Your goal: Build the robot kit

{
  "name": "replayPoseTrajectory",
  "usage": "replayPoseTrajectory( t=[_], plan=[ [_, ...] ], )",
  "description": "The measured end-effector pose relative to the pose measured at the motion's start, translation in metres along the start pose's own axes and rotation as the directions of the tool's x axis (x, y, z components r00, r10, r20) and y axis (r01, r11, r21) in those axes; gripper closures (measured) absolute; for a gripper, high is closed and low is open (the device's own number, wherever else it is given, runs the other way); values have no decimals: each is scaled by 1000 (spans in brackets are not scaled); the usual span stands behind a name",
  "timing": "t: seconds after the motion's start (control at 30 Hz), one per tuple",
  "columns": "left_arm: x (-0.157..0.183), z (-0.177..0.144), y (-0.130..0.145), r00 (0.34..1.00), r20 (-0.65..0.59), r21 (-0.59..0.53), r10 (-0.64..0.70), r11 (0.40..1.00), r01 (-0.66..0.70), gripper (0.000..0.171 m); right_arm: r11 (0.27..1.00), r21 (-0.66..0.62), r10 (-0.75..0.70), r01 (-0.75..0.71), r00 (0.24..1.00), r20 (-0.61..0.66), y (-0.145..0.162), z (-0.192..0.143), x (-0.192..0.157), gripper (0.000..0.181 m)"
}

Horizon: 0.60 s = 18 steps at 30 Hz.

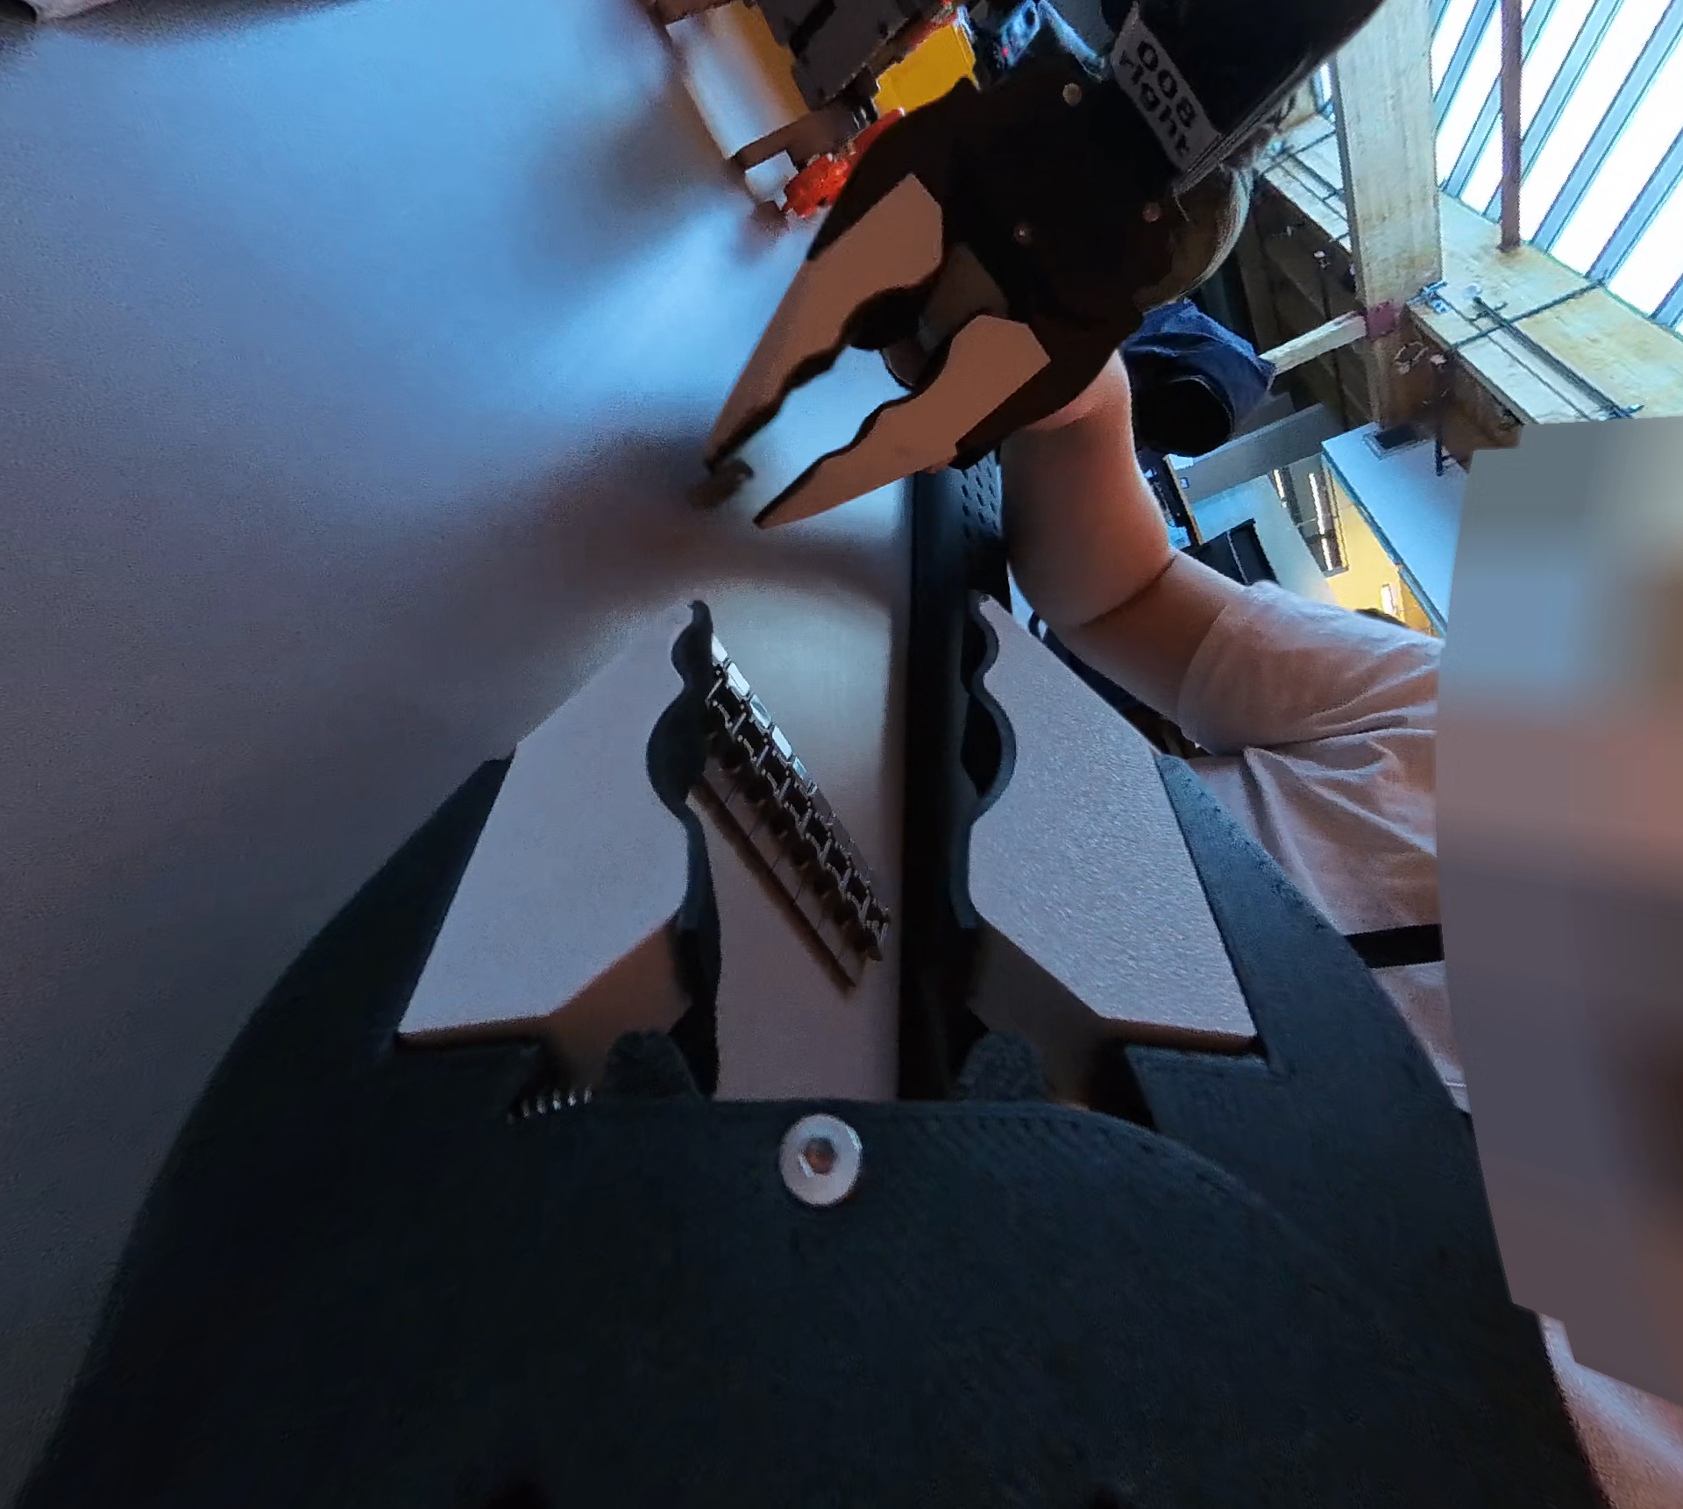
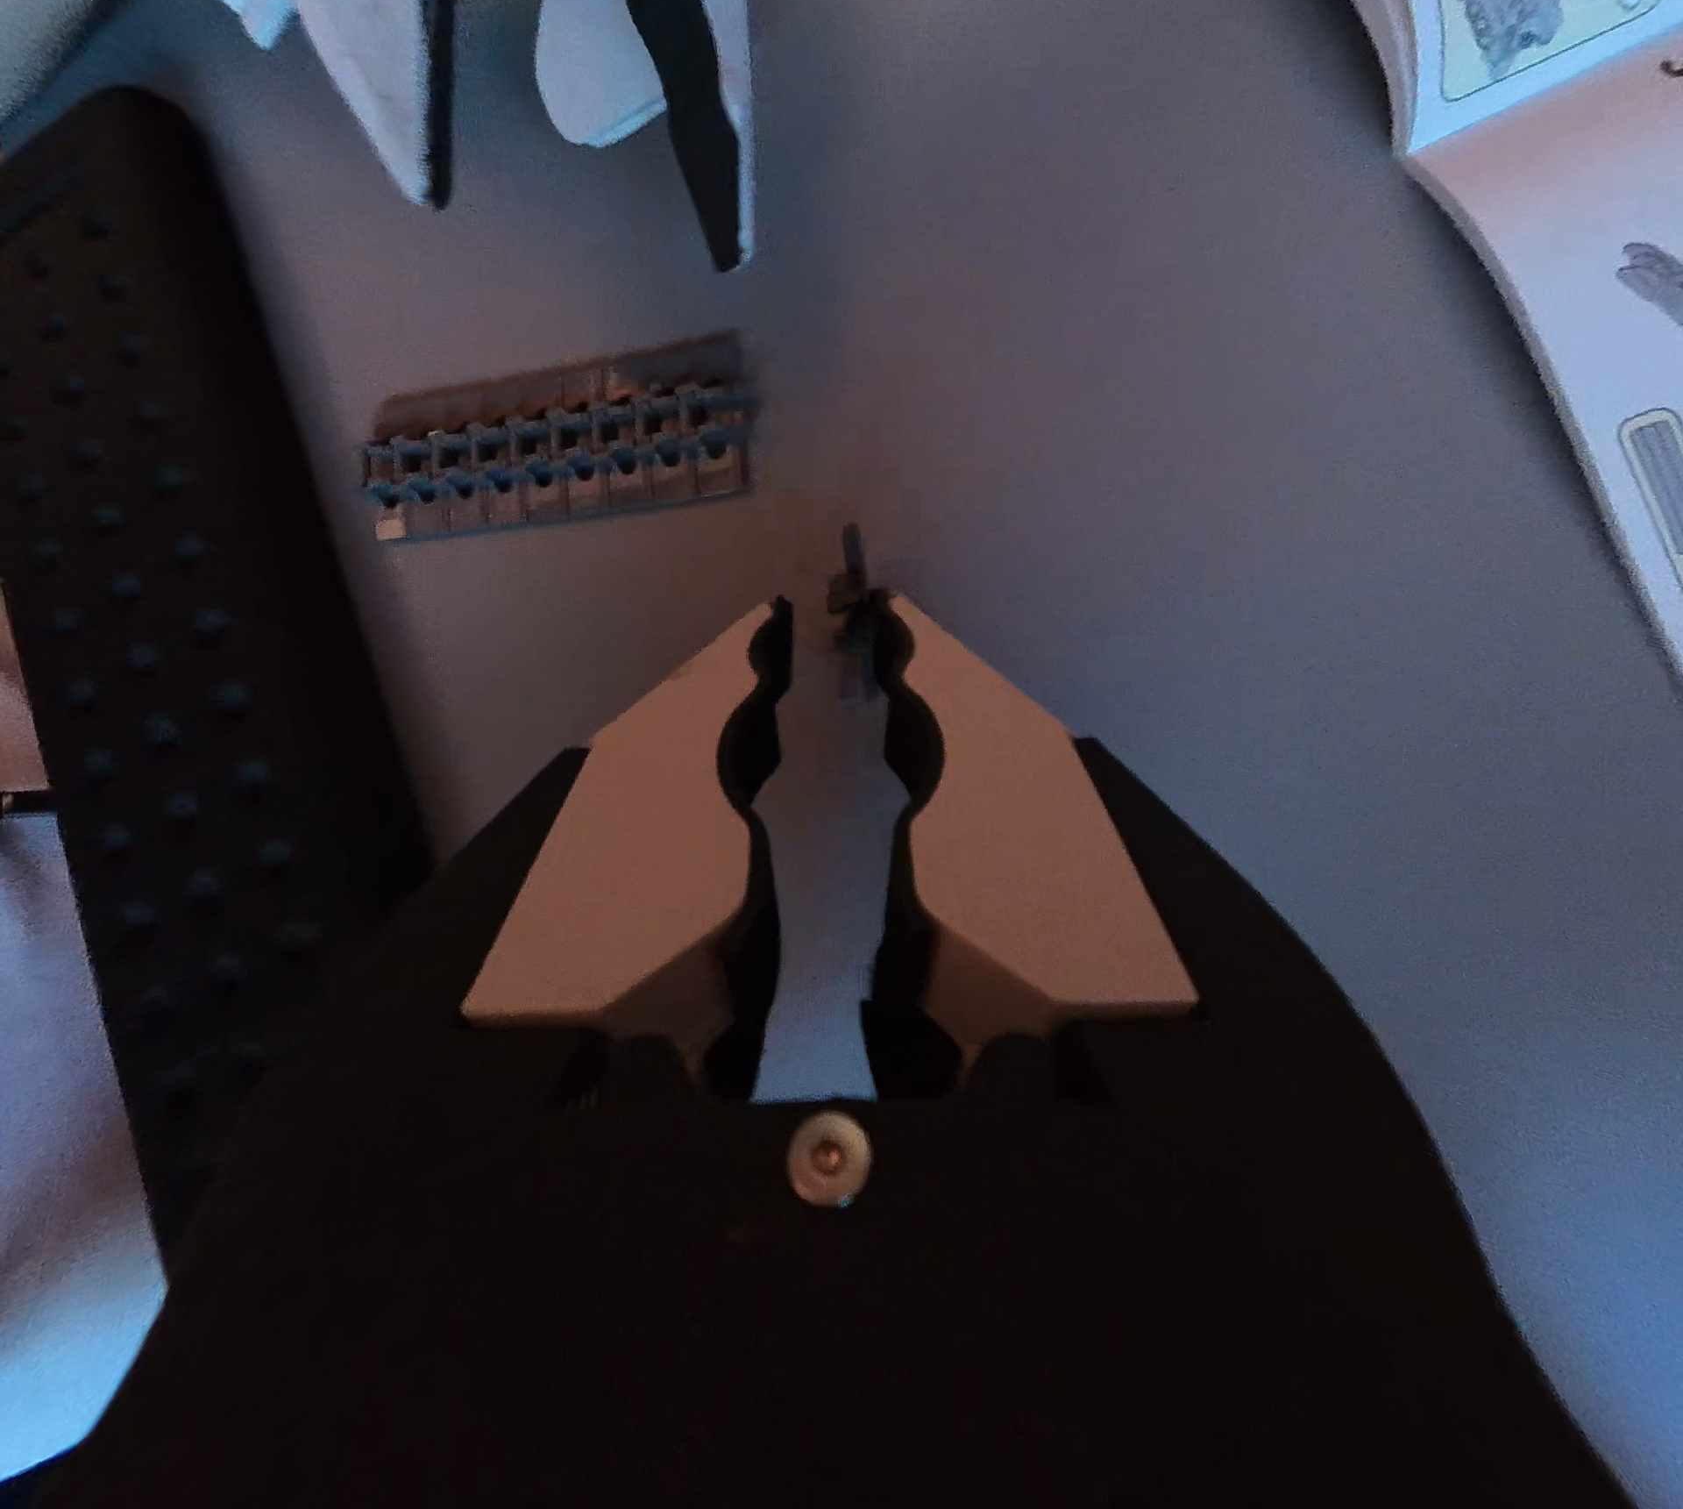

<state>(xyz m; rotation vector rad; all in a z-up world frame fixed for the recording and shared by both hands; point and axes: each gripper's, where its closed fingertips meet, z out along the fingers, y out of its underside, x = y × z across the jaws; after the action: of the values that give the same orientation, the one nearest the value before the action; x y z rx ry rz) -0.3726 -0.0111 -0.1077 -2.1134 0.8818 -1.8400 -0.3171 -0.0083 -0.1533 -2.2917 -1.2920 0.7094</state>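
Right now my left tongs (image 1: 833, 627) are spread wide and hold nothing, with a grey strip of little linked pieces (image 1: 792, 809) lying flat on the surface (image 1: 273, 463) between their tips. My right tongs (image 2: 831, 604) are nearly pressed together, and a tiny grey piece (image 2: 851, 600) sits at their tips, touching the right one. I cannot tell if they pinch it, and the strip lies just ahead, to their left.
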Motion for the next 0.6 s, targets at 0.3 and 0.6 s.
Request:
replayPoseTrajectory(
  t=[0.3,0.6],
  plan=[
    [0,-2,2,1000,20,-15,1,1000,-1,121,985,65,-169,162,978,122,-27,32,-20,168],
    [-8,1,10,998,64,-62,-2,998,6,123,992,112,-80,57,973,216,-33,40,-29,181]
  ],
)
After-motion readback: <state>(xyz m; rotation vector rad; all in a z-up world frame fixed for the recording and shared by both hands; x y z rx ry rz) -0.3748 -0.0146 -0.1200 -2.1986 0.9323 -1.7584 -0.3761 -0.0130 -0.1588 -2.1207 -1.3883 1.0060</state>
